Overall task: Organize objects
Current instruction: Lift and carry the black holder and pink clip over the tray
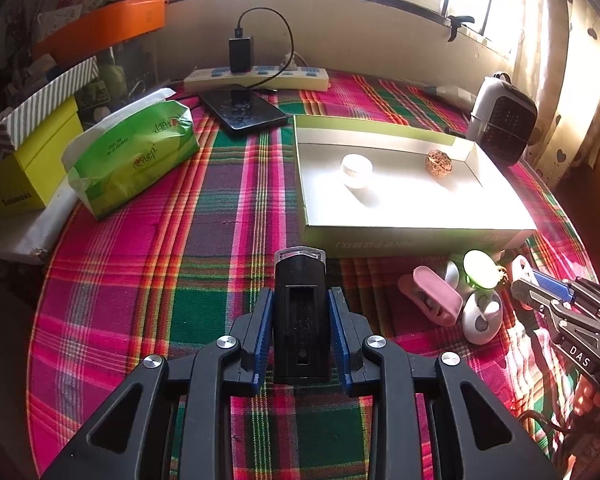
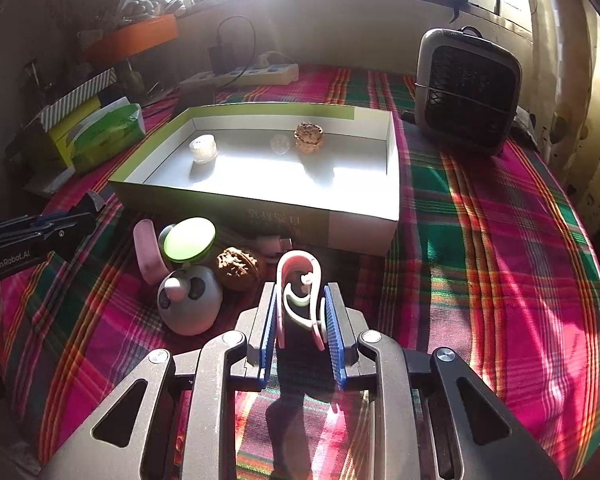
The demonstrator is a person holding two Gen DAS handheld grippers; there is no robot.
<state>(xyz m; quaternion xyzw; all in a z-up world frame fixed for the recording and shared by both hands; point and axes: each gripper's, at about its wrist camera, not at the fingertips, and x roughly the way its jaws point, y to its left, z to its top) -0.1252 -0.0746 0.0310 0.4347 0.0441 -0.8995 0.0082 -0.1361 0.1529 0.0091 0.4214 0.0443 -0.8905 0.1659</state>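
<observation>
- Two grippers held things: our left gripper (image 1: 301, 312) was clamped narrowly on a black block (image 1: 300, 320); our right gripper (image 2: 300, 312), nearly closed, pinched a pink clip (image 2: 299, 280).
- We counted two walnuts: one (image 2: 309, 137) in the box (image 2: 260, 216) beside one white cap (image 2: 203, 149), one (image 2: 238, 268) on the cloth (image 2: 480, 240).
- Both grippers angled downward above the cloth.

The left gripper (image 1: 300, 312) points steeply down in front of the open cardboard box (image 1: 416, 236), its blue pads closed on both sides of a black block (image 1: 300, 320) that stands upright between them. The right gripper (image 2: 300, 312) tilts down in front of the same box, nearer its right end, jaws pinched on a pink clip (image 2: 298, 300).
</observation>
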